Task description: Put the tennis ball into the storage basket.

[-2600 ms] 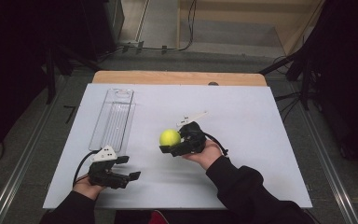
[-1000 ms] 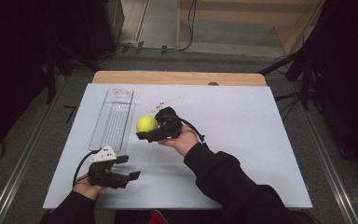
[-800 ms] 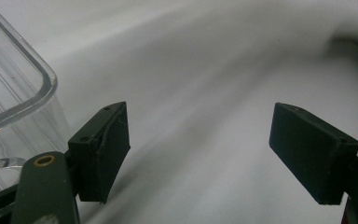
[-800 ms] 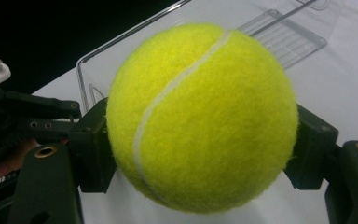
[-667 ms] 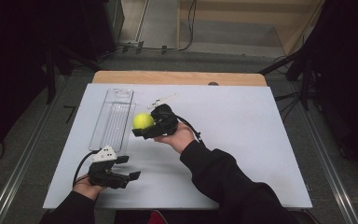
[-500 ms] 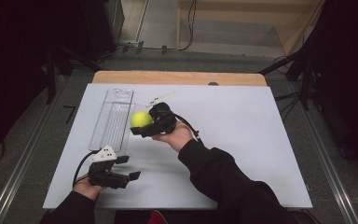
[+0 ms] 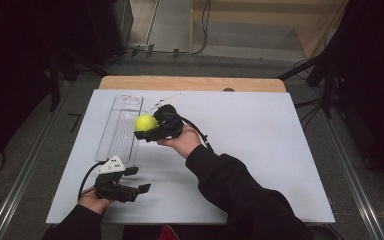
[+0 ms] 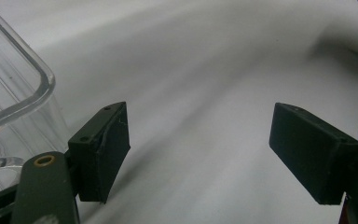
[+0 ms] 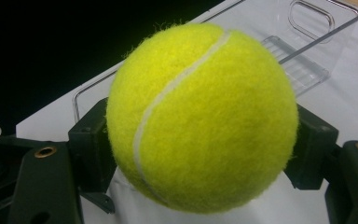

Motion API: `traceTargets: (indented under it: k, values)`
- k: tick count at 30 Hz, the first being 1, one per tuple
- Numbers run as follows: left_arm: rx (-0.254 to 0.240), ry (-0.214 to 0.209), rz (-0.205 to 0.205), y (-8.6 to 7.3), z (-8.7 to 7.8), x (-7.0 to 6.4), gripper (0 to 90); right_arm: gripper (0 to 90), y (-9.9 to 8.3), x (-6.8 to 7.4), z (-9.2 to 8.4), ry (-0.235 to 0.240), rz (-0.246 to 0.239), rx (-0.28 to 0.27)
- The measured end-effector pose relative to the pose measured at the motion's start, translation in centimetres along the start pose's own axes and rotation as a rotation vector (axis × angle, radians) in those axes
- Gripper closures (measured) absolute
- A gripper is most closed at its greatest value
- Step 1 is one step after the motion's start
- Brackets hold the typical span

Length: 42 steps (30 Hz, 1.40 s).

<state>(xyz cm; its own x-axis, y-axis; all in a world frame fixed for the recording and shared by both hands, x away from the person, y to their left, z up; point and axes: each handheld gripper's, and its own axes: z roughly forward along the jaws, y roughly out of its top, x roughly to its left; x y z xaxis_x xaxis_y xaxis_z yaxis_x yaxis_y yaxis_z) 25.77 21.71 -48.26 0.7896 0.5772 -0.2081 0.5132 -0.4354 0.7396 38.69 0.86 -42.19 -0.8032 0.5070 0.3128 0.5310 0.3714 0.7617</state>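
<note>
Tennis ball [image 7: 145, 122] is the thing in work here — a yellow-green felt ball with a white curved seam. It is held in the air between the two black jaws of the right gripper [image 7: 150, 126], which press on its sides; in the right gripper view the ball [image 9: 203, 116] sits between the pads and covers most of them. The gripper is closed on the ball. Seen from the high view, the ball hangs over the right long edge of a clear plastic tray [image 7: 121, 127], near the middle of its length. I cannot tell how high above the tray it is.

The tray is long and narrow, with ribs on its bottom and an oval handle hole at the far end. It lies on the white table [image 7: 260, 150], on the left half. In the right gripper view the tray [image 9: 307, 44] shows behind the ball.

The right hand [image 7: 182, 142] with a dark sleeve reaches forward from the lower middle; a black cable trails from this gripper.

The left gripper [image 7: 130, 182] rests low at the near left part of the table, just before the near end of the tray. Its jaws stand wide apart with nothing between them — only the bare table surface. In the left gripper view a rounded corner of the tray [image 8: 14, 93] is just beside one jaw.
</note>
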Motion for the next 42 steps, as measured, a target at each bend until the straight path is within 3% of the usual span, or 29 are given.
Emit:
traceTargets:
  k: [21, 42]
  values:
    - [0.004, -0.006, 0.001, 0.0, 0.0, 0.0, 20.8, 23.3, 2.0, 0.8, 2.5, 0.007, -0.043, 0.008]
    - [0.007, -0.004, -0.003, -0.1, 0.0, 0.0, 20.8, 23.2, 3.7, 1.4, 5.3, 0.028, 0.002, 0.005]
